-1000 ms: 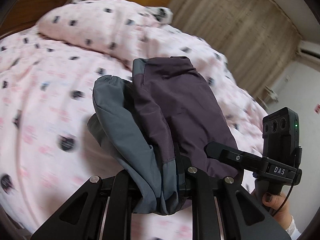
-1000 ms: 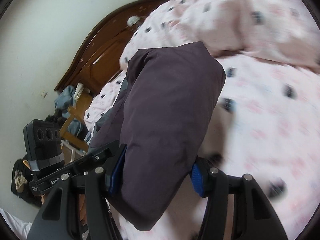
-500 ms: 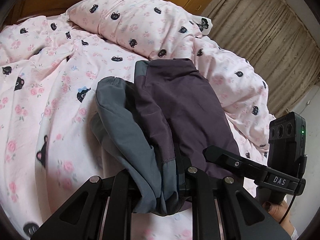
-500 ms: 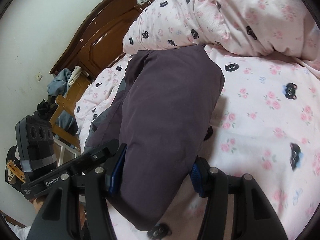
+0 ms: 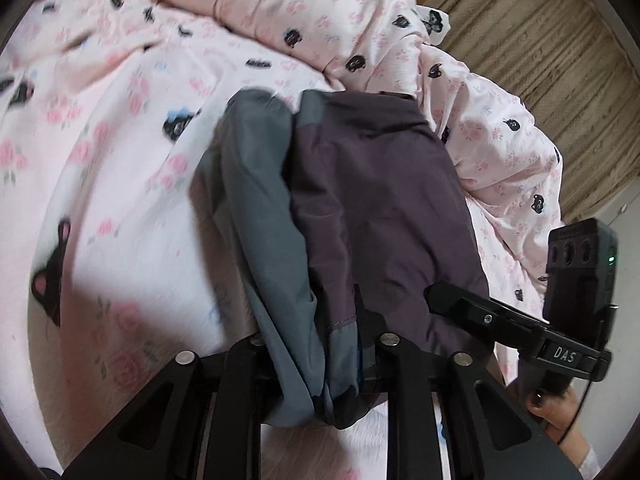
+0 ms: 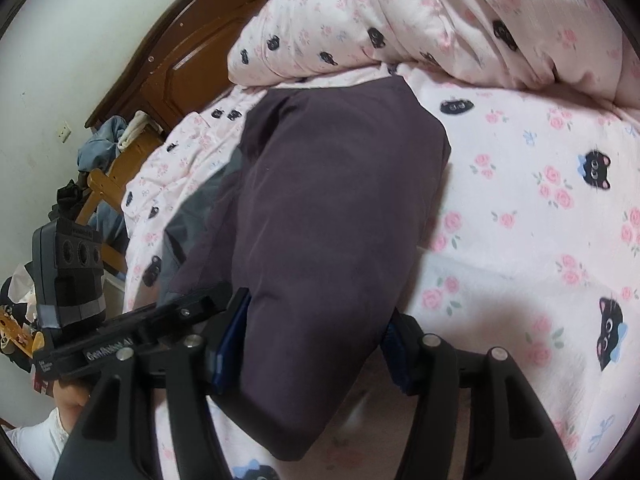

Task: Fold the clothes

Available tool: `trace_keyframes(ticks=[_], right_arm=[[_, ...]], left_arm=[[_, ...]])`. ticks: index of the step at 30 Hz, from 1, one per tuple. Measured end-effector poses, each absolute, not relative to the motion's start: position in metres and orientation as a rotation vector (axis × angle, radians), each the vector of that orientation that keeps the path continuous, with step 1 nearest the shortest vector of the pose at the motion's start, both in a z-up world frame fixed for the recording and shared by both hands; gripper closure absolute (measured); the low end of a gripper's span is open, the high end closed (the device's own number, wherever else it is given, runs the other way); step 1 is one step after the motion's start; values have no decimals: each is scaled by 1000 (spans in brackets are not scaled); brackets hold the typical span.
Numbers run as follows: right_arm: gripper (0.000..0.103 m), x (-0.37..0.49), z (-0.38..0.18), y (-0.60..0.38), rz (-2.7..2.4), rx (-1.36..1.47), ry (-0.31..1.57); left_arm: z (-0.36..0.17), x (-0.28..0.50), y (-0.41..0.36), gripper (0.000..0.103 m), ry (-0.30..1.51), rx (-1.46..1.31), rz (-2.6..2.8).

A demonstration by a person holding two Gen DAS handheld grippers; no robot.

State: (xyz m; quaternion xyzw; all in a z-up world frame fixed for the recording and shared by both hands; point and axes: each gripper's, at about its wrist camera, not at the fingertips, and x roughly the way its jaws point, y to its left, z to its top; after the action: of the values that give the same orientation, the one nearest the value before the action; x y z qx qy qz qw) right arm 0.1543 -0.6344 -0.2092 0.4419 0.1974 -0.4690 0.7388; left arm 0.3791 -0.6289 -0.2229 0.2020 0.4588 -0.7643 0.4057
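The left gripper and right gripper are both clenching their jaws on the near edge of the folded purple-and-grey fabric garment, which is lying on the pink cat-print bedsheet.

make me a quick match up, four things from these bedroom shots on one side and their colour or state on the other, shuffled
Things:
1. garment
2. bedsheet
3. headboard
4. curtain

Colour or state:
A. pink with black cat faces
B. dark brown wood
C. purple and grey, gripped by both the left hand-held gripper and right hand-held gripper
D. beige, hanging

Pairs: 1-C, 2-A, 3-B, 4-D
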Motion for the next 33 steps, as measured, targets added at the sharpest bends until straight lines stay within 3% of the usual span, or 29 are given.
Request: trace_keyframes(ticks=[9, 25, 33], right_arm=[[19, 143, -203, -623, -1050, 972, 501], [19, 137, -119, -639, -1216, 745, 473], [21, 189, -113, -672, -1229, 573, 602]], left_arm=[[-214, 398, -610, 63, 1228, 461, -1878], [-159, 411, -583, 63, 883, 301, -1766], [-161, 386, -590, 63, 912, 340, -1909]])
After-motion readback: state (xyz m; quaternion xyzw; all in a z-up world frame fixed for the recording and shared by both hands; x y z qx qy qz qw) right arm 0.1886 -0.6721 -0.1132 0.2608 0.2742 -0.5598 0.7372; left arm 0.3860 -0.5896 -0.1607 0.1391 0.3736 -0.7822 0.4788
